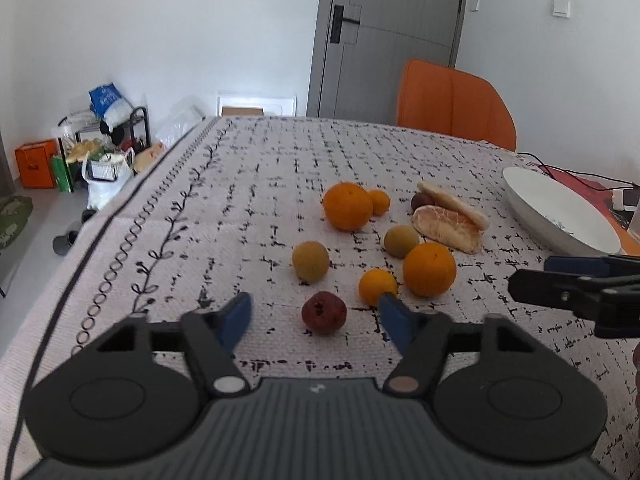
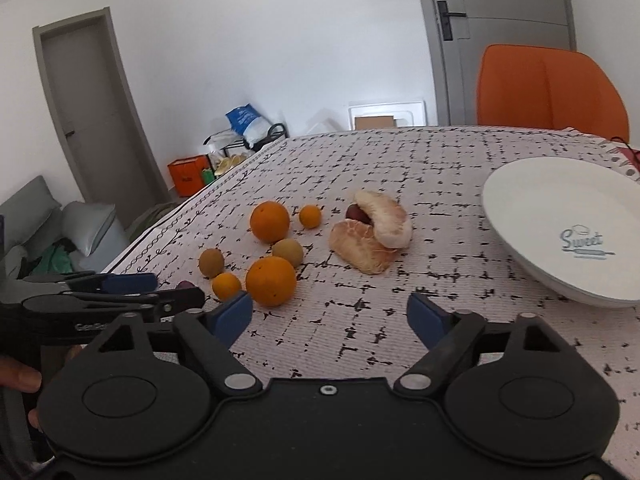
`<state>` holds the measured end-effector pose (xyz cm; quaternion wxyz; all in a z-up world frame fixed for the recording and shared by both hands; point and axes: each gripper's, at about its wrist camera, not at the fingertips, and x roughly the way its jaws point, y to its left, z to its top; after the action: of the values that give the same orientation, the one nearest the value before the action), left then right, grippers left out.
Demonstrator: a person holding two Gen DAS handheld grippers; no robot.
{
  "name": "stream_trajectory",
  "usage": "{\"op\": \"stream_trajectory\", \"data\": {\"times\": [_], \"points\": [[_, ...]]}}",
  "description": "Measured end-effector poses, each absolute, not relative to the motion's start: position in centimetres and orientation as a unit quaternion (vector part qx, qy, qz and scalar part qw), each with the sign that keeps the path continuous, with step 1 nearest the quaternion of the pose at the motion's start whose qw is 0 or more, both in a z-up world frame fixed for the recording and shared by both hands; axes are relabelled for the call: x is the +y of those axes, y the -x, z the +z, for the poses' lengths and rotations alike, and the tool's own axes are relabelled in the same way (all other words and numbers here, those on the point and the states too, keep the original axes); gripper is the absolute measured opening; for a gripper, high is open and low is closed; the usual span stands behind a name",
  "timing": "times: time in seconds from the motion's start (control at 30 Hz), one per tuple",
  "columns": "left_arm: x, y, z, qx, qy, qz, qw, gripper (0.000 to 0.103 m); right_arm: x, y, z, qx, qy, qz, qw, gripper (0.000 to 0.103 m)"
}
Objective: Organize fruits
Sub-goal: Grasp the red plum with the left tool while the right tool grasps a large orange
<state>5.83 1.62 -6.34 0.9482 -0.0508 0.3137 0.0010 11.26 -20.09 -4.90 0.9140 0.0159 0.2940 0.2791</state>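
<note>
On the tablecloth (image 1: 248,184), the dark red fruit (image 1: 323,312) is framed by the left gripper (image 1: 314,314), whose jaws stand apart, touching nothing. It looks small, light and soft-skinned; its flanks are best pinched gently. Further right, oranges (image 1: 429,269) look firm but roll-prone. The right gripper (image 2: 330,314) gapes empty near the plate (image 2: 520,200).
</note>
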Motion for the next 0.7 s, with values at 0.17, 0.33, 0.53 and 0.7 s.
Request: {"op": "stream_trajectory", "data": {"times": [0.17, 0.33, 0.53, 0.7], "points": [[1.5, -5.9, -6.7, 0.311, 0.044, -0.005, 0.949, 0.046, -19.1, -11.8, -5.1, 0.298, -0.012, 0.292, 0.909, 0.074], [1.3, -5.9, -6.7, 0.314, 0.037, -0.02, 0.948, 0.023, -17.6, -12.4, -5.3, 0.301, -0.005, 0.305, 0.903, 0.069], [1.8, -5.4, -6.4, 0.306, 0.043, -0.025, 0.951, 0.023, -16.0, -13.4, -5.8, 0.309, -0.003, 0.311, 0.899, 0.059], [2.6, -5.5, -6.0, 0.302, 0.053, -0.02, 0.952, 0.023, -15.5, -13.9, -6.3, 0.314, -0.006, 0.314, 0.896, 0.051]]}}
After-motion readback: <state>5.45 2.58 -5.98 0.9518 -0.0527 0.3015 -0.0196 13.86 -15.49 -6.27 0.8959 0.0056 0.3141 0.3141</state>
